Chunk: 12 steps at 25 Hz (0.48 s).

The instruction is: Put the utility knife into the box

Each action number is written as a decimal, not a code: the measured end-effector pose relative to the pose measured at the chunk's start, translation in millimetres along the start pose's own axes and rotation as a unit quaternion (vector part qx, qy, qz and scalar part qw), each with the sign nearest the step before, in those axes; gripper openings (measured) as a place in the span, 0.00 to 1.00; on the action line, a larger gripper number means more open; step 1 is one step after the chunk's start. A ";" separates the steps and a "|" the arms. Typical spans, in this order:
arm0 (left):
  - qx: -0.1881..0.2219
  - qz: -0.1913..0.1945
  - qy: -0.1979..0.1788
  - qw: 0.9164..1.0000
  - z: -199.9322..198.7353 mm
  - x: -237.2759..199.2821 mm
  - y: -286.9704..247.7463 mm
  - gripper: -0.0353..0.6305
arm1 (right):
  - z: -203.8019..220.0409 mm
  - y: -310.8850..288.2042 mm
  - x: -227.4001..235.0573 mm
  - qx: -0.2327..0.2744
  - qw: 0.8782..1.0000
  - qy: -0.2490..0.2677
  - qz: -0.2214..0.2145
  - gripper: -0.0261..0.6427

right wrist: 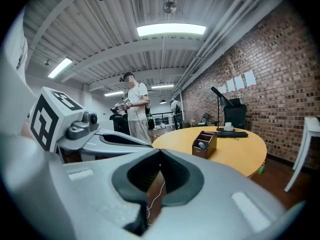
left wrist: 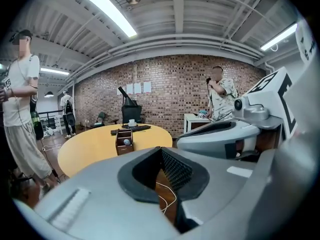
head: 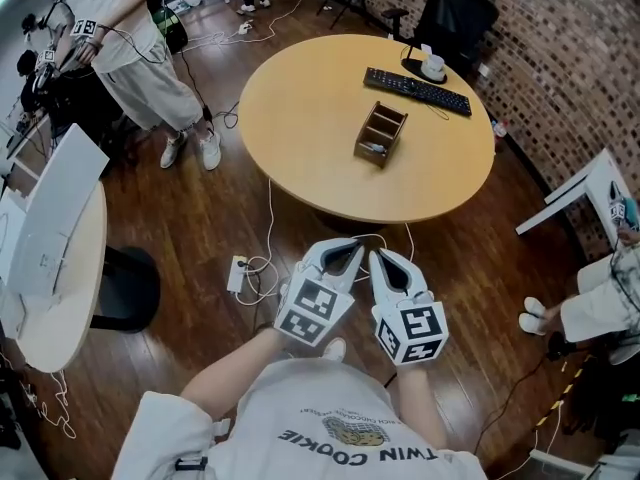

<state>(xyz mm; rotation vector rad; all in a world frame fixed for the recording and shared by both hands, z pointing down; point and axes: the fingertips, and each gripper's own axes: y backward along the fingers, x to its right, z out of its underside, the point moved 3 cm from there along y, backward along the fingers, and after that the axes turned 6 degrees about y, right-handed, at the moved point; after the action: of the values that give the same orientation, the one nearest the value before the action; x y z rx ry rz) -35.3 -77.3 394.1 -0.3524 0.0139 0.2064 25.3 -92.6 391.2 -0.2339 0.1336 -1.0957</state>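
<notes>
utility knife: from where i stand i can't pick it out for sure. a small grey thing (head: pixel 372 148) lies in the near end compartment of the wooden box (head: pixel 396 134), and that may be it. nothing knife-like lies loose on the round table (head: pixel 300 118), which otherwise carries only a black keyboard (head: pixel 416 90) and a white cup (head: pixel 433 66) at its far edge.

the left gripper (head: pixel 348 248) and the right gripper (head: pixel 388 263) hang side by side close to the person's chest, over the wooden floor and well apart from the table. each has its jaws closed together with nothing between them.

to my eye the placing step looks done, or not begun, and no handling is in hand. if the knife is in there, nothing more is called for. if not, the next move calls for finding it first, then stepping to the table and opening one gripper.
</notes>
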 end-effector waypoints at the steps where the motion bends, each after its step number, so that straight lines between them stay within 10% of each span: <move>1: 0.002 0.001 0.005 1.000 3.3 -0.7 6.6 0.06 | 1.2 0.9 -6.7 0.000 1.000 0.000 0.002 0.04; 12: 0.010 0.020 0.038 0.999 26.1 -9.2 74.9 0.06 | 1.5 19.1 -72.9 -0.006 1.000 0.005 0.027 0.04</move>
<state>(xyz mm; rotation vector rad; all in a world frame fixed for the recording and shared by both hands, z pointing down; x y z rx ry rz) -60.1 -1.3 393.5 -0.3406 0.0989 0.2330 9.1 -19.1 387.2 -0.2351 0.1544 -1.0431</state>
